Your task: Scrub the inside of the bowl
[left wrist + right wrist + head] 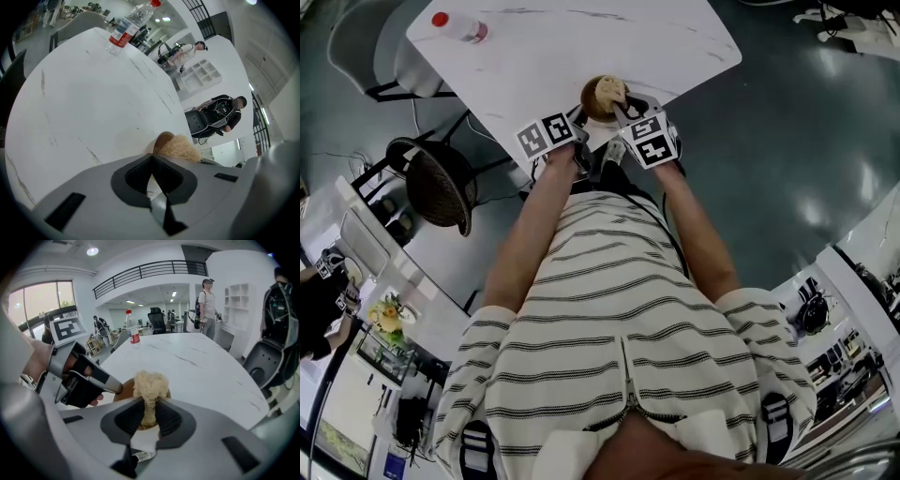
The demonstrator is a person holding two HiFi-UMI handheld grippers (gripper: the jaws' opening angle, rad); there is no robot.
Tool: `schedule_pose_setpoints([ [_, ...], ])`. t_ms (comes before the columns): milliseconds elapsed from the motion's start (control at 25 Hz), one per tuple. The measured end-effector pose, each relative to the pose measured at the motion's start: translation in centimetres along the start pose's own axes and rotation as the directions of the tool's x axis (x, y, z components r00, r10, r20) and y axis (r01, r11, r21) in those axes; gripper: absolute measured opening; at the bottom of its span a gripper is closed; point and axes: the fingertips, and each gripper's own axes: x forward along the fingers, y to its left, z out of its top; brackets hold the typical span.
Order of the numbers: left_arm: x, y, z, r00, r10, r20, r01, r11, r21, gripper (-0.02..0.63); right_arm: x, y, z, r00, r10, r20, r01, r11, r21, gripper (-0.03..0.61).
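A small brown bowl (592,101) stands near the front edge of the white table (572,47). A pale fibrous loofah scrubber (610,91) sits in it. My right gripper (149,409) is shut on the scrubber (150,384), which presses down into the bowl (123,394). In the head view this right gripper (620,114) reaches in from the near right. My left gripper (151,159) is shut at the bowl's left rim (161,140), with the scrubber (182,150) just beyond. From the right gripper view, the left gripper (115,387) touches that rim.
A water bottle with a red cap (461,26) stands at the table's far left corner. A black chair (439,186) is left of me, beside the table. Beyond the table stand people (207,300) and an office chair (269,359).
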Motion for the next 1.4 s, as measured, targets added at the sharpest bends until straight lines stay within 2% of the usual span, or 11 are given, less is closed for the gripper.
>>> schedule_pose_setpoints([
  [200,0.1,0.0,-0.1,1.000,0.000,-0.002,0.000,1.000,0.002,0.008,0.5,-0.7,0.7,1.000,-0.008,0.004,0.008,1.000,0.011,0.080],
  [600,0.1,0.1,0.2,1.000,-0.006,0.019,0.006,1.000,-0.012,0.009,1.3,0.8,2.1,0.999,0.034,0.025,-0.034,0.999,-0.006,0.080],
  [1040,-0.2,-0.1,0.5,0.999,-0.026,0.033,0.025,1.000,0.004,0.009,-0.4,0.3,1.9,0.998,0.034,0.053,-0.038,0.996,0.084,0.080],
  [1200,0.0,-0.8,0.5,0.999,-0.038,0.034,0.038,0.999,0.005,0.060,-0.9,-0.2,1.8,0.997,0.038,0.068,-0.047,0.990,0.133,0.080],
  [1400,-0.3,-0.7,0.7,0.998,-0.039,0.040,0.038,0.999,0.018,0.069,-1.3,-0.2,2.0,0.995,0.032,0.092,-0.047,0.985,0.165,0.080],
])
